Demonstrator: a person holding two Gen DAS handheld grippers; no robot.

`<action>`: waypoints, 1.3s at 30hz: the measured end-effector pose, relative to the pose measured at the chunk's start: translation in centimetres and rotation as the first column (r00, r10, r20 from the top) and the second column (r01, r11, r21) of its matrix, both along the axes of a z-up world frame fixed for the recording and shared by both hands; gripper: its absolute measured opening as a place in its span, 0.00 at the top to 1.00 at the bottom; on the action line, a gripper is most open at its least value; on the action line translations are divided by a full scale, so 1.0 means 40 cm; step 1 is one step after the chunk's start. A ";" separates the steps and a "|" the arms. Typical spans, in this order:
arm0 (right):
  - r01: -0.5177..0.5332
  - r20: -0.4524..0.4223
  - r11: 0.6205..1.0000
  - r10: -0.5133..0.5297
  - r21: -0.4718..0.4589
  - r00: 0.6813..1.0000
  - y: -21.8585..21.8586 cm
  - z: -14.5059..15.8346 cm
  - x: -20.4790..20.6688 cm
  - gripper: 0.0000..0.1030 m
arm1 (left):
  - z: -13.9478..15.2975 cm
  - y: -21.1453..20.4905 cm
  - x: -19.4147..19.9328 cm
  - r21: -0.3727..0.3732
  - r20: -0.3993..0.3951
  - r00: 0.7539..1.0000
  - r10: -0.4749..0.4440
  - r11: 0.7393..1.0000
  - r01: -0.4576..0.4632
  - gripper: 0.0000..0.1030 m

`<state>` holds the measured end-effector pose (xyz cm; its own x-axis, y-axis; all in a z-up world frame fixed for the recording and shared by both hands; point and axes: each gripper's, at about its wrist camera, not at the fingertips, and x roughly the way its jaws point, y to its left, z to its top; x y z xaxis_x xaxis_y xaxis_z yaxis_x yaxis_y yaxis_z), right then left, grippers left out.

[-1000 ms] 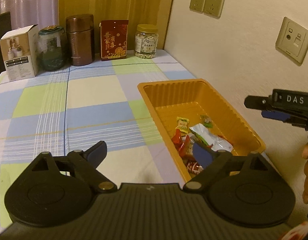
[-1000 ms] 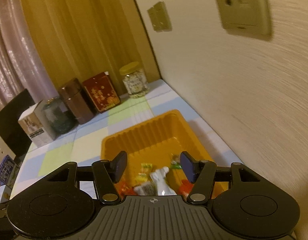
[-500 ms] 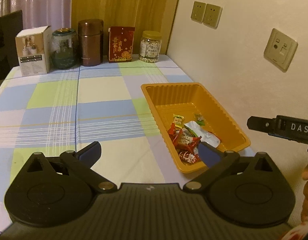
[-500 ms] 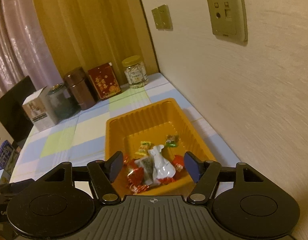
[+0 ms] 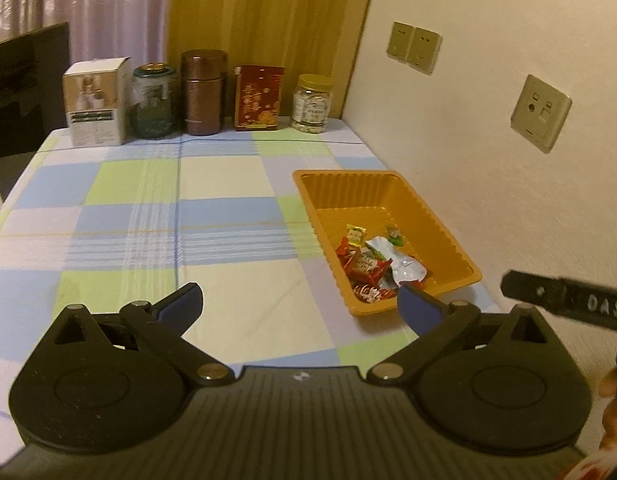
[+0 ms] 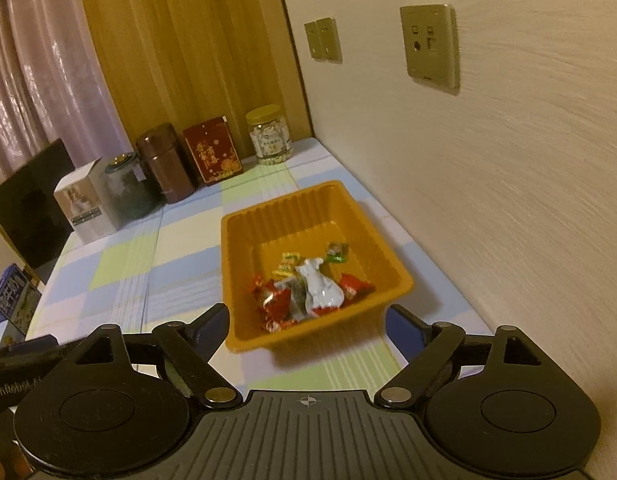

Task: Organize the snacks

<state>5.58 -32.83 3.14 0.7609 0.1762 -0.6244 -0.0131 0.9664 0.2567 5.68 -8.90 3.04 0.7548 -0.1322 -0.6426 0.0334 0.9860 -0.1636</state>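
An orange plastic tray [image 5: 448, 240] [image 6: 244, 240] lies on the checked tablecloth by the wall. Several wrapped snacks [image 5: 378, 264] [image 6: 308, 288], red, white, yellow and green, are heaped at its near end. My left gripper [image 5: 300, 304] hovers open and empty above the cloth, left of the tray's near corner. My right gripper [image 6: 306, 330] hangs just short of the tray's near rim, its jaws opening with nothing between them. Its body [image 5: 568, 304] shows at the right edge of the left wrist view.
Along the table's far edge stand a white box [image 5: 94, 102], a glass jar [image 5: 154, 100], a brown canister [image 5: 202, 92], a red box [image 5: 258, 98] and a yellow-lidded jar [image 5: 312, 104]. Wall sockets [image 5: 540, 112] are on the right; a dark chair [image 5: 24, 80] at the left.
Both grippers have drawn back and up from the tray, so it looks smaller and farther. The right jaws have spread wider. The snacks stay in the tray.
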 end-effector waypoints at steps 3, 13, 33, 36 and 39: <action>0.000 0.008 1.000 0.000 -0.005 1.000 0.009 0.009 -0.044 0.17 | 0.009 0.010 -0.032 -0.007 -0.002 1.000 0.005 1.000 -0.005 0.00; -0.017 0.002 0.999 0.017 -0.047 1.000 0.049 0.020 -0.160 0.15 | 0.035 0.034 -0.137 -0.027 0.008 1.000 0.002 1.000 -0.002 0.00; -0.075 0.013 0.993 0.076 -0.086 0.997 0.135 0.049 -0.270 0.15 | 0.047 0.078 -0.272 0.043 0.027 0.999 0.043 0.998 -0.044 0.00; -0.076 0.021 0.993 0.078 -0.090 0.997 0.142 0.054 -0.278 0.15 | 0.051 0.081 -0.282 0.046 0.035 0.999 0.041 0.998 -0.042 0.00; -0.076 0.023 0.993 0.078 -0.088 0.997 0.146 0.058 -0.284 0.15 | 0.054 0.084 -0.289 0.048 0.039 0.998 0.040 0.998 -0.042 0.00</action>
